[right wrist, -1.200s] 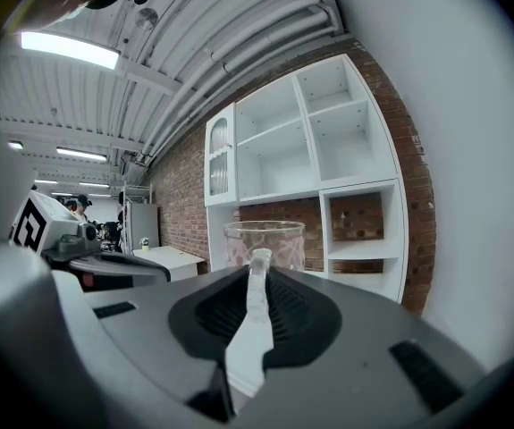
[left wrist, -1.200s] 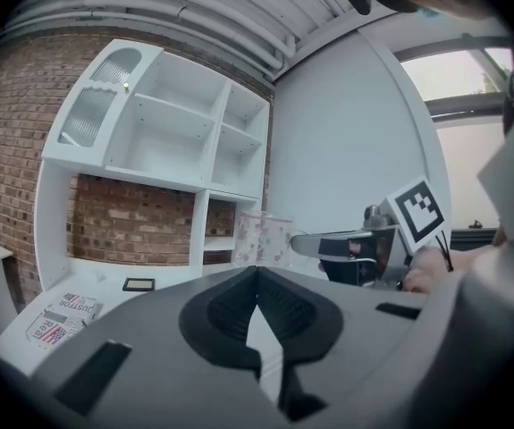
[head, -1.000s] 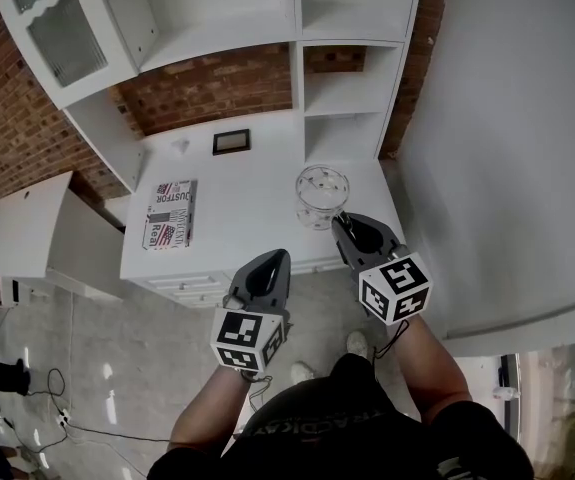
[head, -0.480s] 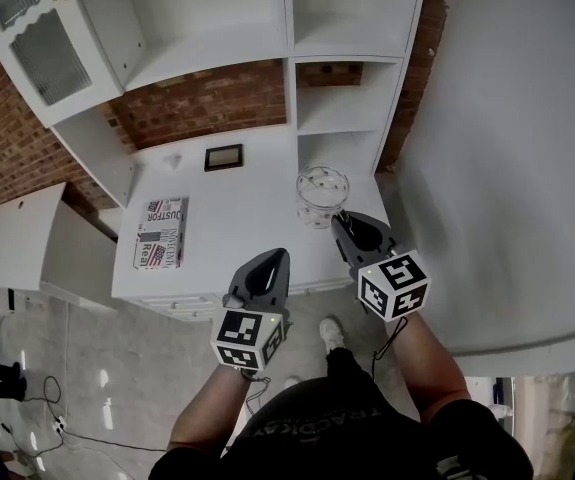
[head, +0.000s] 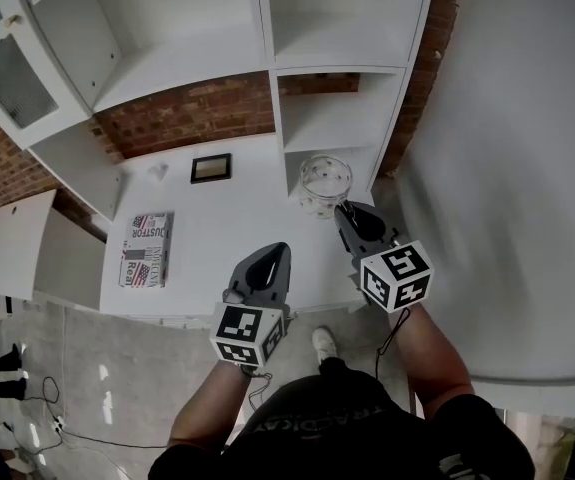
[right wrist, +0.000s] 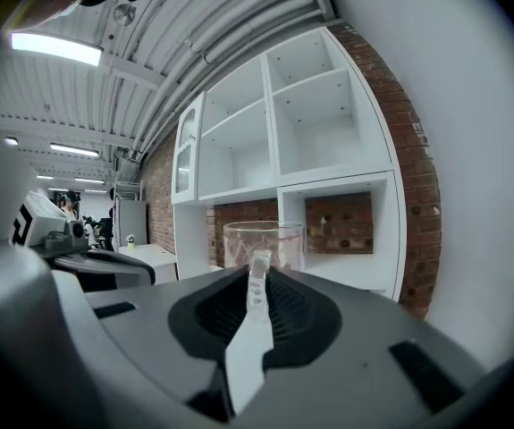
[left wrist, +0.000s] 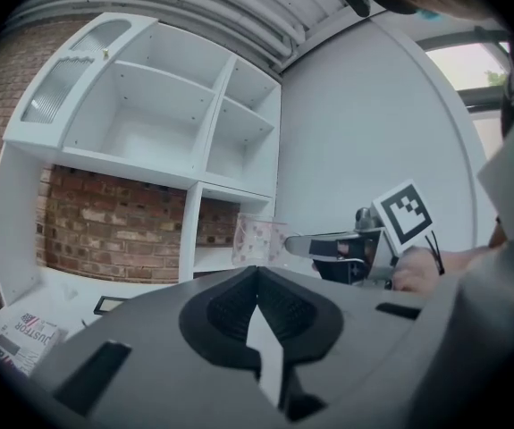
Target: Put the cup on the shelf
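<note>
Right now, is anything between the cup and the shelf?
Nothing visible. The right gripper holds the cup by its handle, just in front of the shelf. The low compartment behind it looks empty.

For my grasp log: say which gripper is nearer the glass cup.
Right. The right gripper grips the cup at its near side; the left gripper hangs off to its left, not touching it.

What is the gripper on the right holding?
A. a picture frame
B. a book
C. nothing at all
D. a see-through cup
D: in the right gripper view, the right gripper has its fingers closed on the handle of the see-through cup.
</note>
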A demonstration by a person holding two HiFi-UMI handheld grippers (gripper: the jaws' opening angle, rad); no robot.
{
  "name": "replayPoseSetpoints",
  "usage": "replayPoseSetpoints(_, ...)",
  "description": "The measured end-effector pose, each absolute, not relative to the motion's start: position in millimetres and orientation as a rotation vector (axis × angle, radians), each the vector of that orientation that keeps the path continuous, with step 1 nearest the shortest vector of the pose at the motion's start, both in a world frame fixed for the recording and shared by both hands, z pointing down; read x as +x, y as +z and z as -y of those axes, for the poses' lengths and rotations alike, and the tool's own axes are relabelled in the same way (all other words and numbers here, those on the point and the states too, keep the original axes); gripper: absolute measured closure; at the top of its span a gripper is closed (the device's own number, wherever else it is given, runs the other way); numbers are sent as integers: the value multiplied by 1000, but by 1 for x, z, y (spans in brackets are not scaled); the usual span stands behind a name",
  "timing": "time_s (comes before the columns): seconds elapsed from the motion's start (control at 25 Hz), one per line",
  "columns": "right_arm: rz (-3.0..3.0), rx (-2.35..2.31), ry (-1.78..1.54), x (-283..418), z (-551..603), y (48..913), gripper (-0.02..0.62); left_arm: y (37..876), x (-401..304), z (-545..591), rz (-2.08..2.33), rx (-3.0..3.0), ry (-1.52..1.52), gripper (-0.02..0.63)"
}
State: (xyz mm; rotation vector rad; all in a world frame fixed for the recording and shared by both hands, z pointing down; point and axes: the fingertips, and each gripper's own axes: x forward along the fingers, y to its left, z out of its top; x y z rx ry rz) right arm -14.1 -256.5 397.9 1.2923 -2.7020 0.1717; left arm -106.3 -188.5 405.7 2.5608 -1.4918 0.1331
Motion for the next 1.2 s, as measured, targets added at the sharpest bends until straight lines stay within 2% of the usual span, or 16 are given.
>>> replayPoseSetpoints(0.56,2688,1283,190,20,374,418,558,418,-63,294,1499,2550,140,601)
replayPoseSetpoints(1.2,2662,1281,233,32,476,450,558,439,-37,365,1522,2506,159,601)
